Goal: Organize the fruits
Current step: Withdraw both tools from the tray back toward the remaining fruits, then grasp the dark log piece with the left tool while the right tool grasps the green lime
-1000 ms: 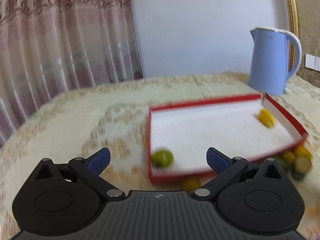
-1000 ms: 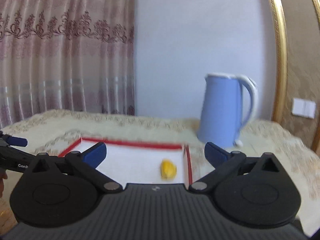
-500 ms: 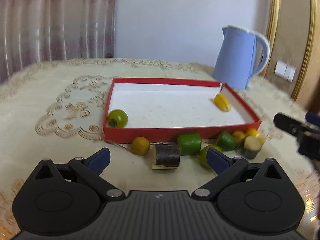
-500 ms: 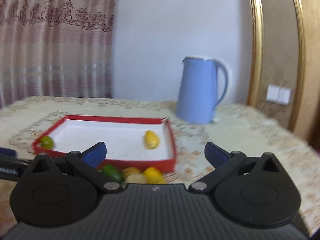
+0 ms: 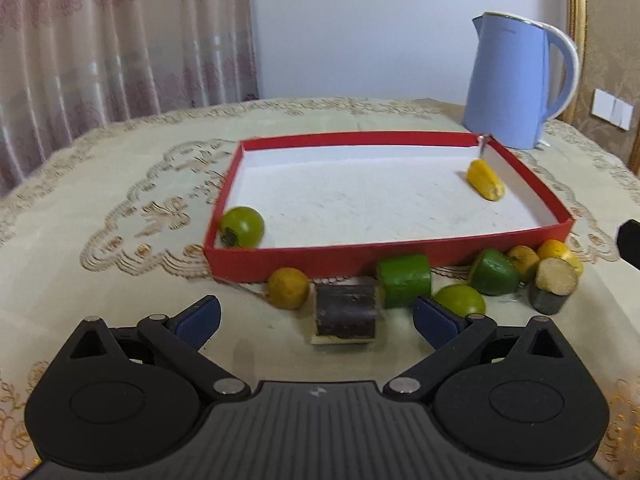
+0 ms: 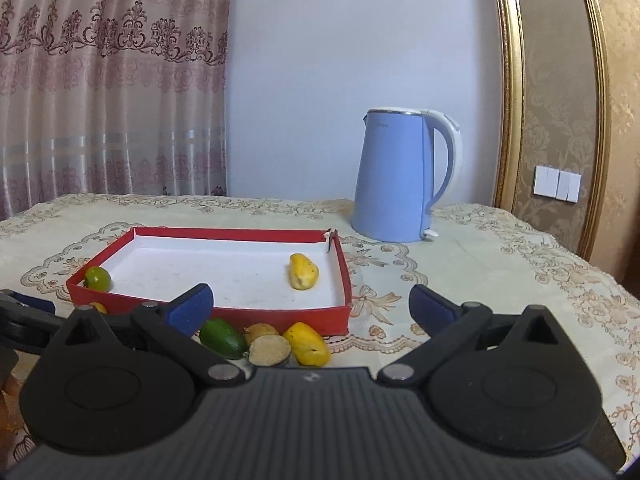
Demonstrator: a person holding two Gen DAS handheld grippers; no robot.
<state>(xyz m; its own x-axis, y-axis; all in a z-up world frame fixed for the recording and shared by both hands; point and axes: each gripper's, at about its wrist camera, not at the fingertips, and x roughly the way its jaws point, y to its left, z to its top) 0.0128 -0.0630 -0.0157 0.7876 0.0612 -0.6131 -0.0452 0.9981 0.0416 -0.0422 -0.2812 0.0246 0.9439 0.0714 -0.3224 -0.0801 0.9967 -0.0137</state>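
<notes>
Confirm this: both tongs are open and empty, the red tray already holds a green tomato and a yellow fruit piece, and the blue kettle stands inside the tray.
One thing is wrong: the blue kettle stands on the tablecloth behind the red tray, not inside it, as the right wrist view shows. The rest holds: left tongs and right tongs open and empty, green tomato and yellow fruit piece in the tray.

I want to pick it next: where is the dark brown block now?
In the left wrist view, the dark brown block lies on the tablecloth before the red tray.

Home dining room, lace-patterned tablecloth [image 6: 460, 264], blue kettle [image 6: 396, 176] at 1 o'clock, floral curtains [image 6: 108, 92] at 10 o'clock, gilt-framed damask wallpaper [image 6: 560, 120], wall switches [image 6: 557, 183]
</notes>
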